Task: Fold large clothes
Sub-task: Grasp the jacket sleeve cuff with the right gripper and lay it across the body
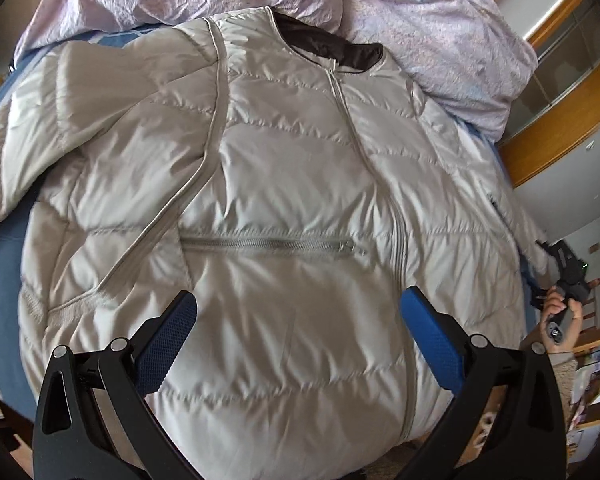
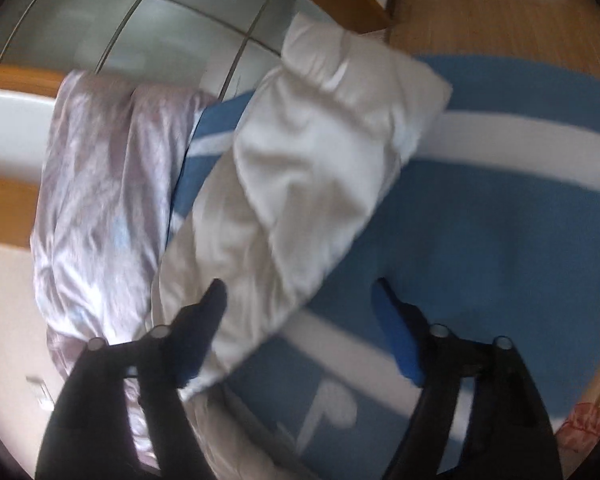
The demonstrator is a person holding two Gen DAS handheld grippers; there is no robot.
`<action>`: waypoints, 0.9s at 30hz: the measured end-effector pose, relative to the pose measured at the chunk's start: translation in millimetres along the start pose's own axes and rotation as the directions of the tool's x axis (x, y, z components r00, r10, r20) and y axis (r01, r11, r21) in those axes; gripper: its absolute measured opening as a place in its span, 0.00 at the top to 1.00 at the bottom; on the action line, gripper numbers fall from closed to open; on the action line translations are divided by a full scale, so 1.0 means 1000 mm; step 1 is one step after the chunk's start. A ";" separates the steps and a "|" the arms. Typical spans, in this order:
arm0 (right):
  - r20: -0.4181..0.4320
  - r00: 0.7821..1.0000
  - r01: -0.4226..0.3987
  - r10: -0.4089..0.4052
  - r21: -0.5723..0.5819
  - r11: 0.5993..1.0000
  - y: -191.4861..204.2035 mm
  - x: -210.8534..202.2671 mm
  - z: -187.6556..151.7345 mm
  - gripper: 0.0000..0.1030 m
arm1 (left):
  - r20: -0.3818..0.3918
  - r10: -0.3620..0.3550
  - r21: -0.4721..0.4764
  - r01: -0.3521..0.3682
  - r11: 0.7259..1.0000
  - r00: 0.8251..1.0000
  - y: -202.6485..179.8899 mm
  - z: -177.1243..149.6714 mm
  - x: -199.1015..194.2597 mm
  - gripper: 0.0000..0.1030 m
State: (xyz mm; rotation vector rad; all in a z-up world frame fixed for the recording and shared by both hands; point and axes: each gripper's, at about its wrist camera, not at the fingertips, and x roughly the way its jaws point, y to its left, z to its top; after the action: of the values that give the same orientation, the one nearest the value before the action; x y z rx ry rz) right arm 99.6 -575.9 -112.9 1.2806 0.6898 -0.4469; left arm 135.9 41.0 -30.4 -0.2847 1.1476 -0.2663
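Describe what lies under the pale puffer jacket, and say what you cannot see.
The jacket lies on a blue-and-white bedsheet, showing at its edges. A lilac quilt sits behind the collar. Anything beneath the jacket's body is covered.

Right wrist view motion-blurred: jacket sleeve (image 2: pixel 312 168) seams unreadable. Left wrist view: jacket (image 1: pixel 284 208) hem cut off by bottom edge, behind the left gripper (image 1: pixel 298 340).
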 end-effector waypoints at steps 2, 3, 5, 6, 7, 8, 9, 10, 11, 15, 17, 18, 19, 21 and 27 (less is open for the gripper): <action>0.012 1.000 0.001 -0.002 0.027 1.000 -0.002 0.006 0.008 0.46 | 0.014 -0.032 -0.028 0.032 0.999 0.999 0.007 0.003 0.001 0.01; 0.016 1.000 0.003 -0.003 0.033 0.999 -0.003 0.004 0.008 0.50 | 0.035 -0.047 -0.050 0.049 0.998 0.998 0.012 0.005 0.001 0.01; 0.023 1.000 0.012 -0.013 0.038 0.999 -0.004 0.007 0.012 0.66 | 0.073 -0.051 -0.084 0.057 0.995 0.996 0.021 0.006 0.001 0.01; 0.029 0.999 0.027 -0.028 0.036 0.999 -0.004 0.010 0.014 0.69 | 0.094 -0.045 -0.099 0.054 0.994 0.995 0.026 0.007 -0.001 0.01; 0.036 0.999 0.036 -0.037 0.031 0.999 -0.004 0.009 0.016 0.73 | 0.107 -0.028 -0.103 0.039 0.994 0.994 0.030 0.007 -0.001 0.01; 0.048 0.998 0.050 -0.050 0.019 0.999 -0.002 0.009 0.017 0.78 | 0.116 -0.010 -0.102 0.022 0.995 0.993 0.031 0.008 -0.002 0.01; 0.059 0.996 0.059 -0.059 0.005 0.998 -0.001 0.008 0.018 0.80 | 0.134 0.017 -0.097 -0.004 0.995 0.991 0.034 0.010 -0.004 0.01; 0.082 0.994 0.080 -0.078 -0.028 0.996 0.005 0.006 0.017 0.85 | 0.149 0.034 -0.093 -0.020 0.995 0.988 0.037 0.010 -0.005 0.01; 0.110 0.990 0.100 -0.093 -0.065 0.993 0.013 0.003 0.016 0.87 | 0.167 0.047 -0.089 -0.032 0.996 0.985 0.039 0.010 -0.007 0.01; 0.229 0.966 0.170 -0.120 -0.212 0.962 0.054 -0.013 0.010 0.91 | 0.251 0.077 -0.089 -0.056 0.994 0.965 0.051 0.007 -0.017 0.01; 0.285 0.952 0.192 -0.108 -0.288 0.938 0.081 -0.024 0.002 0.92 | 0.276 0.094 -0.095 -0.071 0.993 0.957 0.057 0.006 -0.021 0.01; 0.309 0.946 0.200 -0.097 -0.323 0.925 0.093 -0.029 -0.003 0.92 | 0.279 0.098 -0.094 -0.074 0.993 0.955 0.060 0.006 -0.022 0.01; 0.329 0.940 0.207 -0.086 -0.353 0.913 0.104 -0.033 -0.007 0.93 | 0.277 0.100 -0.092 -0.077 0.993 0.956 0.062 0.006 -0.023 0.01; 0.358 0.931 0.224 -0.073 -0.401 0.889 0.123 -0.037 -0.016 0.93 | 0.268 0.094 -0.089 -0.072 0.993 0.959 0.066 0.006 -0.023 0.01; 0.420 0.907 0.249 0.018 -0.570 0.783 0.181 -0.052 -0.064 0.94 | 0.265 0.054 -0.109 -0.026 0.994 0.963 0.081 0.004 -0.027 0.01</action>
State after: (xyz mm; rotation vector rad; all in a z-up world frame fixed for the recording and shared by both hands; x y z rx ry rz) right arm 166.4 -473.5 43.5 0.4940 0.4969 -0.5175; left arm 134.4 125.9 -34.5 -0.3776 0.8990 -0.1269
